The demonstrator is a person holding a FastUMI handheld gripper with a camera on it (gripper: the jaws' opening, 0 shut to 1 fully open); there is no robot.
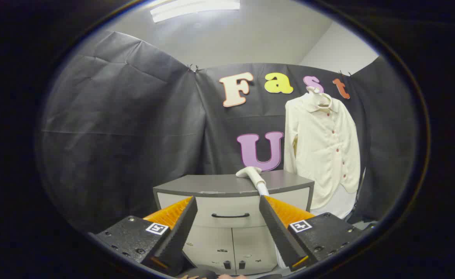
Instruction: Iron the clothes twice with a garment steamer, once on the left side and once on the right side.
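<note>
The gripper (pixel 227 217) is spread wide and holds nothing. The steamer (pixel 252 176) lies on the cabinet (pixel 211 186) beyond the fingers, its head away from them and its handle running back toward the right finger. The shirt (pixel 322 147) hangs on the wall farther off, to the right of the steamer. The step in hand looks like the approach: nothing is picked up yet. Next, the fingers need to shift right, straddle the handle and close on it.

- We look forward along the gripper (pixel 227 205), its fingers spread wide, nothing between them.
- We face the cabinet (pixel 233 185) front from near, level with its top edge.
</note>
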